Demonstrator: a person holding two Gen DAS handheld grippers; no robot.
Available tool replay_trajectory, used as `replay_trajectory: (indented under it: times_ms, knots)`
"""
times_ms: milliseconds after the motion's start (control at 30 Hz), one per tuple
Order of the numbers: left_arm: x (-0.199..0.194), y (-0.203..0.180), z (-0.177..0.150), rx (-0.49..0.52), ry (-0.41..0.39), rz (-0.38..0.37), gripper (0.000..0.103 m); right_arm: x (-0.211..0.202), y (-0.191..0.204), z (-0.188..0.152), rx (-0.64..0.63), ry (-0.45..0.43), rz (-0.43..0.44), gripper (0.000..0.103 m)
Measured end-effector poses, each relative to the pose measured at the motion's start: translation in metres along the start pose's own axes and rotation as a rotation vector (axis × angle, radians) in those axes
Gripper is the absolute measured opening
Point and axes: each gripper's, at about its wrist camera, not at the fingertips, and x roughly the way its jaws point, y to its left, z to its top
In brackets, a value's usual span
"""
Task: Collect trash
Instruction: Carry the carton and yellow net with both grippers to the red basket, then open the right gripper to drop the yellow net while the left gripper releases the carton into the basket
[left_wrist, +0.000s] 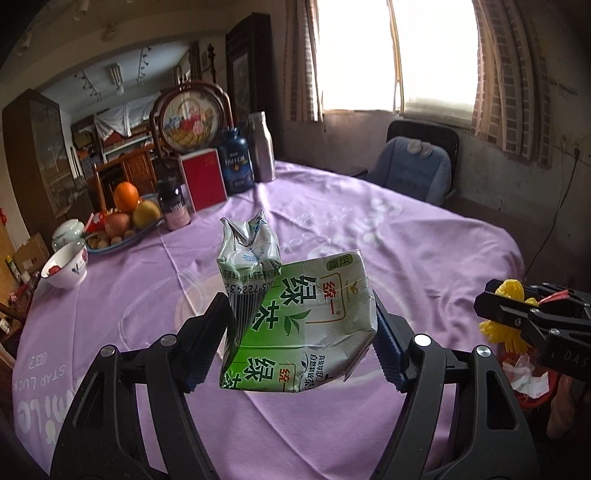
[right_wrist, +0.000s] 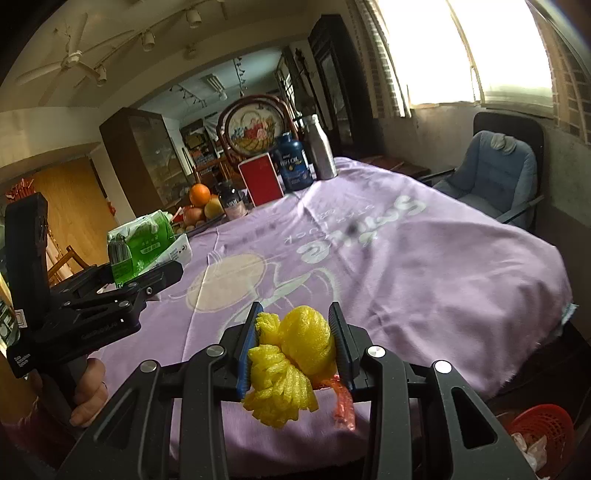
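Observation:
A crumpled green-and-white tea carton (left_wrist: 306, 317) hangs above the purple tablecloth (left_wrist: 388, 229), pinched at both sides by the pads of my left gripper (left_wrist: 299, 306). The right wrist view shows the same carton (right_wrist: 142, 240) at the left, in the left gripper (right_wrist: 147, 273), whose handle a hand (right_wrist: 88, 391) holds. My right gripper (right_wrist: 295, 314) is shut on a yellow foam fruit net (right_wrist: 295, 347), with a red plastic scrap (right_wrist: 343, 406) dangling beside it. In the left wrist view the right gripper (left_wrist: 491, 302) and its yellow net (left_wrist: 509, 290) are at the right edge.
A red basket (right_wrist: 543, 424) with white paper scraps stands on the floor by the table's near right corner. At the table's far left are a fruit plate (left_wrist: 122, 229), a bowl (left_wrist: 64, 266), bottles and a red box (left_wrist: 203, 181). A blue-cushioned chair (left_wrist: 410, 166) stands beyond.

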Motion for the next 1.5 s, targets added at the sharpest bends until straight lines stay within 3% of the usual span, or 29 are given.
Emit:
replay_trajectory:
  times_ms: [367,667,933,1033,1067,1100,1133,1400,1500]
  knots:
    - [-0.032,-0.041,0.006,0.032,-0.065,-0.043,0.071,-0.062,-0.020,-0.012,0.025,-0.090,-0.047,0.036]
    - [-0.041,-0.101,0.003,0.089,-0.072,-0.176,0.071,-0.119,-0.072,-0.046,0.098,-0.126,-0.197,0.036]
    - [-0.019,-0.192,-0.011,0.209,0.001,-0.354,0.071,-0.138,-0.166,-0.110,0.292,-0.036,-0.407,0.037]
    - [-0.007,-0.225,-0.016,0.251,0.041,-0.422,0.071,-0.129,-0.198,-0.129,0.322,0.047,-0.494,0.041]
    - [-0.001,-0.237,-0.018,0.266,0.057,-0.445,0.071,-0.129,-0.207,-0.134,0.327,0.058,-0.543,0.050]
    - [0.003,-0.248,-0.021,0.280,0.074,-0.466,0.071,-0.130,-0.212,-0.137,0.336,0.058,-0.568,0.060]
    - [0.010,-0.263,-0.024,0.299,0.096,-0.495,0.071,-0.137,-0.220,-0.141,0.358,0.038,-0.575,0.062]
    - [0.044,-0.366,-0.051,0.432,0.226,-0.671,0.072,-0.188,-0.259,-0.157,0.457,-0.061,-0.637,0.063]
    - [0.053,-0.389,-0.064,0.478,0.270,-0.703,0.074,-0.200,-0.268,-0.166,0.506,-0.094,-0.630,0.064]
